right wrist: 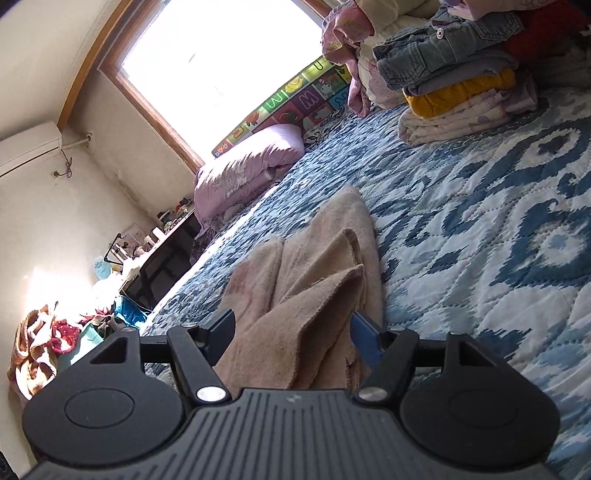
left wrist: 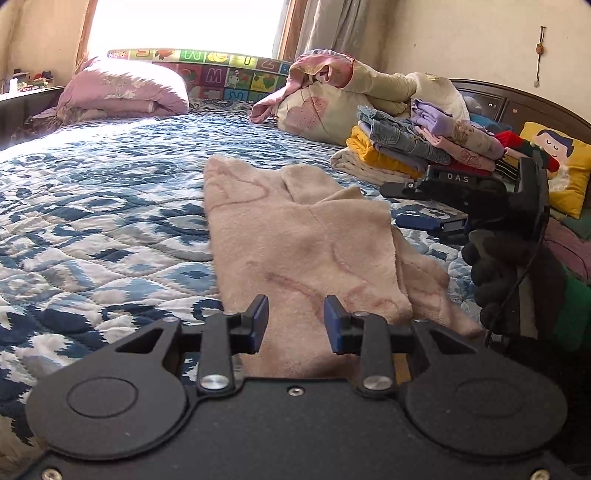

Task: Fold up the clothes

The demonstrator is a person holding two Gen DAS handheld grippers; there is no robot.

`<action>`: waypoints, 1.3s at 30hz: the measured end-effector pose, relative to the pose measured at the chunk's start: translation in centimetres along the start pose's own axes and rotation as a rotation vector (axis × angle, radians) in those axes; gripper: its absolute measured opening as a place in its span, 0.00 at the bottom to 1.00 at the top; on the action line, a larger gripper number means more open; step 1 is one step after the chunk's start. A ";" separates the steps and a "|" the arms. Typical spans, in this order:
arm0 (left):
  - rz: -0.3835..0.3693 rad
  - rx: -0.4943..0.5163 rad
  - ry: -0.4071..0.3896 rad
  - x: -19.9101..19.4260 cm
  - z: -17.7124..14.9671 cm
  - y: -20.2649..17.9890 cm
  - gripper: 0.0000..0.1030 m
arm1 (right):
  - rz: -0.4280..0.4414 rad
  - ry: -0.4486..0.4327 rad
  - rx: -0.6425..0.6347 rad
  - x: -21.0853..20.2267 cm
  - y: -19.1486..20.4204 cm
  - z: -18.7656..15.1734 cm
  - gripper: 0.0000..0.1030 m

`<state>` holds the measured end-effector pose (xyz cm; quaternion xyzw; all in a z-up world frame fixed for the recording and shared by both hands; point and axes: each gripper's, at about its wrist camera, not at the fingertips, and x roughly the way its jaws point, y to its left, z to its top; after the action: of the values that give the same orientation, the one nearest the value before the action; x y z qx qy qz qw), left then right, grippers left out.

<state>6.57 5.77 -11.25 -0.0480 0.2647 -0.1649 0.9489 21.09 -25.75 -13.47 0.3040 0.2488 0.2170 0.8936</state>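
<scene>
The beige fleece garment (left wrist: 306,236) lies partly folded on the blue quilted bed (left wrist: 103,229), in the centre of the left wrist view, and the left claw (left wrist: 295,323) hangs over its near edge with the jaws spread and nothing between them. In the right wrist view the right claw (right wrist: 293,332) is also spread, and the raised folds of the garment (right wrist: 314,280) stand between its fingers. The stack of folded clothes (left wrist: 417,147) sits at the upper right, well apart.

Ahead of my tools a bright window (left wrist: 188,26) glared over the blue quilted bed (left wrist: 92,206); cream walls (right wrist: 44,66), air conditioner (right wrist: 27,147) far left.
</scene>
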 end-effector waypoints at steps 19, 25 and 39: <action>-0.038 -0.225 -0.038 -0.8 0.5 5.0 0.30 | -0.003 0.132 -0.315 1.2 4.5 -0.6 0.05; -0.059 -0.382 -0.081 -1.8 0.5 7.5 0.30 | 0.003 0.122 -0.296 1.3 4.3 -0.3 0.05; -0.137 -0.161 0.043 0.3 0.0 3.4 0.30 | 0.023 0.128 -0.287 1.0 4.2 0.0 0.05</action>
<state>7.78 8.83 -12.04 -0.1388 0.2937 -0.2087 0.9225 20.89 -22.18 -11.09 0.1617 0.2681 0.2793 0.9077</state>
